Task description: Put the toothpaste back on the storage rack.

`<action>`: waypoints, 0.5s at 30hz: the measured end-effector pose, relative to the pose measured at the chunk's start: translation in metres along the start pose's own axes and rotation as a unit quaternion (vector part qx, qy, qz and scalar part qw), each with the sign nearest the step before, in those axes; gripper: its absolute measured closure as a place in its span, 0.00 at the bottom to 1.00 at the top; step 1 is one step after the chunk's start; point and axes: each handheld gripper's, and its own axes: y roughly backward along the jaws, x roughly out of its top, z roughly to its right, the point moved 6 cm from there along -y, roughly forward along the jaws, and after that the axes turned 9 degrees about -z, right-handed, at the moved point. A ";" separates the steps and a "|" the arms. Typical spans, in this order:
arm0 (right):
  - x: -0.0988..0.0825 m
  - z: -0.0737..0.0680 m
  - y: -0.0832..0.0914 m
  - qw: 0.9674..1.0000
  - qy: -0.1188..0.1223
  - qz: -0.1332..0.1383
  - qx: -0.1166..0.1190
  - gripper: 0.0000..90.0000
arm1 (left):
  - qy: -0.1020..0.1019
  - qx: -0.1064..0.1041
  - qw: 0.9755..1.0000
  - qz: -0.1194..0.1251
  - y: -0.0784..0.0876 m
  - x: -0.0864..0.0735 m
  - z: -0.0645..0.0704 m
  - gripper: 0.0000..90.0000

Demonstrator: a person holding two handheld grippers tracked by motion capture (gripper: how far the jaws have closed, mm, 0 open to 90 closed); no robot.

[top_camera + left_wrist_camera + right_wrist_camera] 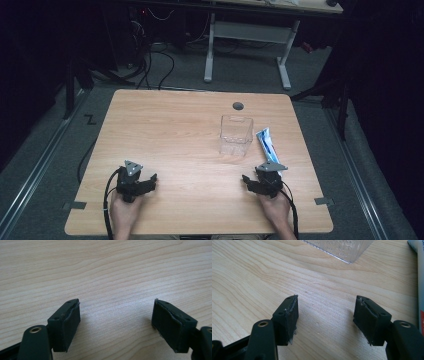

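Both hands sat low at the near edge of the table (175, 125). The left gripper (142, 182) had its jaws spread over bare wood; the right gripper (255, 182) likewise, jaws wide, nothing between them. Just beyond it lay the toothpaste tube (266, 142), right beside the clear plastic box (236, 134).

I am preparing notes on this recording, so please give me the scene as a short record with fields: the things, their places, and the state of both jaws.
surface: wooden table
container: clear plastic box, right of centre, nothing seen inside
tube: white and blue tube, lying flat just right of the box
left gripper: near front left edge, jaws open, holding nothing
right gripper: near front right, short of the box and tube, jaws open, holding nothing
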 end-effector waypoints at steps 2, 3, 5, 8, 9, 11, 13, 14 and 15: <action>0.000 0.000 0.000 1.000 0.000 0.000 0.000 0.41 | 0.000 0.000 1.000 0.000 0.000 0.000 0.000 0.26; 0.000 0.000 0.000 1.000 -0.001 0.000 -0.001 0.41 | 0.000 0.000 1.000 0.000 0.000 0.000 0.000 0.26; 0.000 0.000 0.000 1.000 -0.002 0.000 -0.002 0.40 | -0.001 -0.001 1.000 0.000 0.000 0.000 0.000 0.26; 0.000 0.000 0.000 1.000 -0.003 0.000 -0.002 0.40 | -0.001 -0.001 1.000 -0.001 0.000 0.000 0.000 0.26; 0.000 0.000 0.000 1.000 -0.003 0.000 -0.002 0.40 | -0.002 -0.001 1.000 -0.001 0.000 0.000 0.000 0.26; 0.000 -0.001 0.000 1.000 -0.002 -0.001 -0.001 0.39 | 0.001 0.001 1.000 0.001 -0.001 0.001 0.000 0.26; -0.001 -0.001 0.000 1.000 -0.002 -0.001 0.000 0.39 | 0.005 0.000 1.000 0.001 -0.001 0.001 -0.001 0.27; 0.000 -0.001 0.000 1.000 -0.002 -0.001 0.000 0.39 | 0.005 0.000 1.000 0.001 -0.001 0.001 -0.001 0.27; 0.000 -0.001 0.000 1.000 -0.002 -0.001 0.000 0.39 | 0.007 0.000 1.000 0.002 0.000 0.001 -0.002 0.27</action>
